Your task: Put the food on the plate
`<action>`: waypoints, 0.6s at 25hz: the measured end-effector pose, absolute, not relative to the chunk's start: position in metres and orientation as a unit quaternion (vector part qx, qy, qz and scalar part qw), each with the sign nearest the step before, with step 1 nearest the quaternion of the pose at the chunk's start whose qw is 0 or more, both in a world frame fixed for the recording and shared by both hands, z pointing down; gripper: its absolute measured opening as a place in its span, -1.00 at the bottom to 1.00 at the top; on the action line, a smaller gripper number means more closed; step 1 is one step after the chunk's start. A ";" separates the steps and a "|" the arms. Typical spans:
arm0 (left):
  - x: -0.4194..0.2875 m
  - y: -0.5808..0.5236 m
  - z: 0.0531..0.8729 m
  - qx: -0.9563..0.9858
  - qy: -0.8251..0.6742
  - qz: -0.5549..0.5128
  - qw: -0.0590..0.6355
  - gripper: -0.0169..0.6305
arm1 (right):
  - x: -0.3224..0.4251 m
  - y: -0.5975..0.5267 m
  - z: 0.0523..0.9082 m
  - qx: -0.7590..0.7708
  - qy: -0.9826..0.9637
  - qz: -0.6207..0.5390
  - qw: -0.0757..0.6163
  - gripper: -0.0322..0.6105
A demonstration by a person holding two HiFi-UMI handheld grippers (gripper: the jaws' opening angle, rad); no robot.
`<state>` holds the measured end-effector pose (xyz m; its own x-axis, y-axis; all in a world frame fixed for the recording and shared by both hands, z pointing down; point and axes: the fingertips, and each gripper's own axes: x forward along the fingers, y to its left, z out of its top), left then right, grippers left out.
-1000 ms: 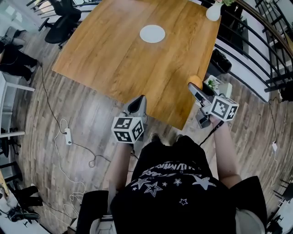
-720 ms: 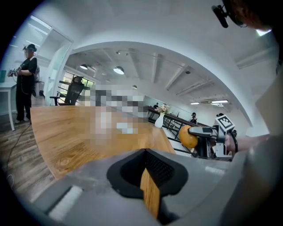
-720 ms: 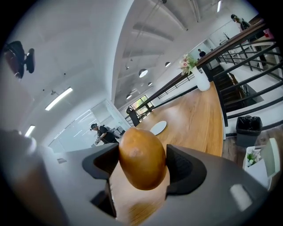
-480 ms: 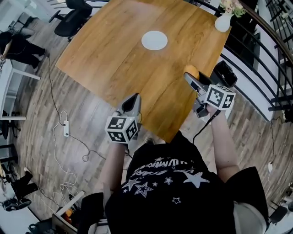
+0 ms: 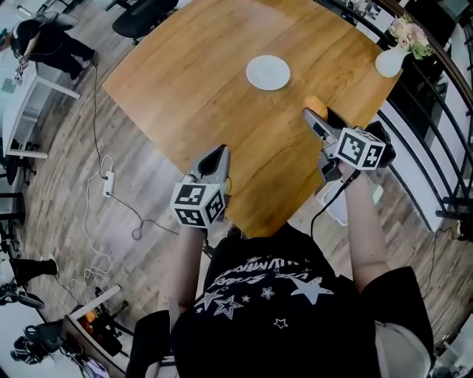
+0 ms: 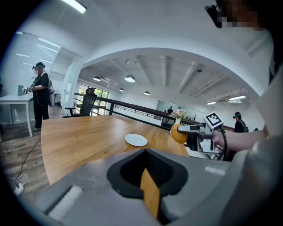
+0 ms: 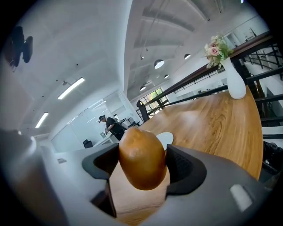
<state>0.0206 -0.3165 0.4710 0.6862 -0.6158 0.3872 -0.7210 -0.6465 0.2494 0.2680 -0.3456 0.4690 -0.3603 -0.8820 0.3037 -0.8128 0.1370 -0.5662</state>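
Observation:
A white plate (image 5: pixel 268 72) lies empty on the far part of the wooden table (image 5: pixel 207 88). My right gripper (image 5: pixel 315 116) hangs above the table to the right of the plate and nearer to me, shut on the food (image 5: pixel 315 105), a brown-orange oval piece. In the right gripper view the food (image 7: pixel 141 158) fills the gap between the jaws of the right gripper (image 7: pixel 142 170), with the plate (image 7: pixel 165 138) just beyond. My left gripper (image 5: pixel 214 164) hovers over the near table edge; its jaws stand together and hold nothing. From the left gripper (image 6: pixel 148 170) I see the plate (image 6: pixel 135 140) and the food (image 6: pixel 179 133).
A white vase with flowers (image 5: pixel 393 57) stands at the table's far right corner. A black railing (image 5: pixel 443 140) runs along the right. Cables and a power strip (image 5: pixel 109 184) lie on the floor to the left. An office chair (image 5: pixel 144 13) stands beyond the table.
The right gripper has carried the food from the table's near right edge inward over the table, closer to the plate. The left gripper has come up to the table edge.

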 end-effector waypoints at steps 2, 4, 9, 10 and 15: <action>0.021 -0.312 0.472 0.894 -0.380 0.134 0.194 -0.95 | 0.266 -0.348 0.472 -0.558 0.758 -0.335 0.040 0.16; 0.021 -0.307 0.473 0.891 -0.388 0.134 0.194 -0.95 | 0.265 -0.352 0.475 -0.554 0.764 -0.330 0.028 0.16; 0.022 -0.311 0.479 0.884 -0.403 0.135 0.196 -0.95 | 0.262 -0.373 0.484 -0.551 0.775 -0.308 -0.015 0.16; 0.023 -0.315 0.479 0.882 -0.405 0.136 0.197 -0.95 | 0.263 -0.380 0.485 -0.551 0.776 -0.305 -0.023 0.16; 0.024 -0.333 0.476 0.876 -0.418 0.136 0.201 -0.95 | 0.267 -0.418 0.490 -0.554 0.779 -0.284 -0.067 0.16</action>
<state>0.0241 -0.3334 0.4761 0.6142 -0.6766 0.4062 -0.7859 -0.5710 0.2373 0.2670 -0.4176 0.4900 -0.3764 -0.8264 0.4188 -0.9021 0.2239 -0.3690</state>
